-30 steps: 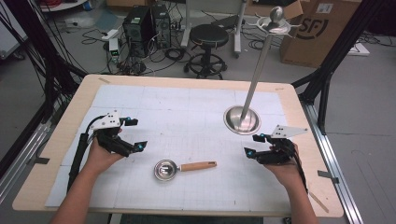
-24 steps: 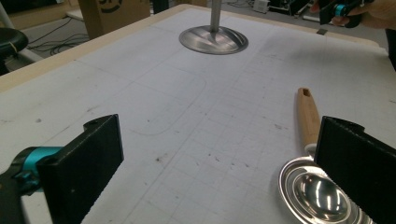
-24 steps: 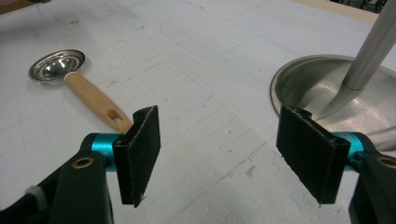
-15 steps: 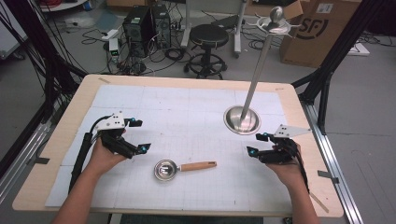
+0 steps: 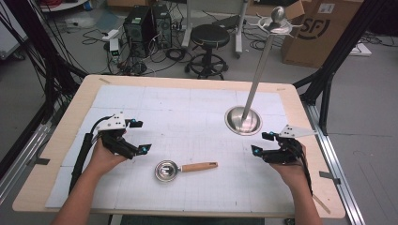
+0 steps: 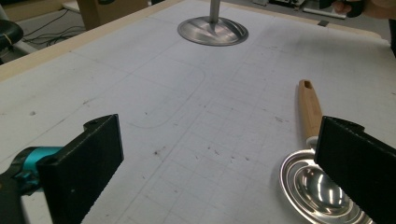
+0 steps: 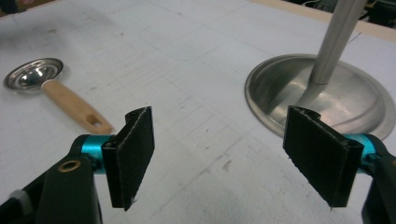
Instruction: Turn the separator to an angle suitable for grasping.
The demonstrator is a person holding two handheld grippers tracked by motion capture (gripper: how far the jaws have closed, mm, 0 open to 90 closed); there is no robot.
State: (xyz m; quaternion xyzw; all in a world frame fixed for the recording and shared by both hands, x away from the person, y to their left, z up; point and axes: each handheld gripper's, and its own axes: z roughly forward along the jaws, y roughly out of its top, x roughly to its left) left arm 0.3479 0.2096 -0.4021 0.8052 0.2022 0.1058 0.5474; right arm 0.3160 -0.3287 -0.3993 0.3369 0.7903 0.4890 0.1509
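Between the left gripper [image 5: 139, 136] and right gripper [image 5: 259, 143], both gaping and empty, lies the wooden-handled measuring scoop [image 5: 184, 169], nearer the left; the right's jaws have just been opening.

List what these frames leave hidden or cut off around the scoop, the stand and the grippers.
- Scoop: in the left gripper view a black jaw covers part of the bowl, and the bottom edge cuts its rim.
- Stand: the right gripper view's top edge cuts the pole.
- Stand's hooks: too small in the high view to count.
- Right gripper: pads too small there.
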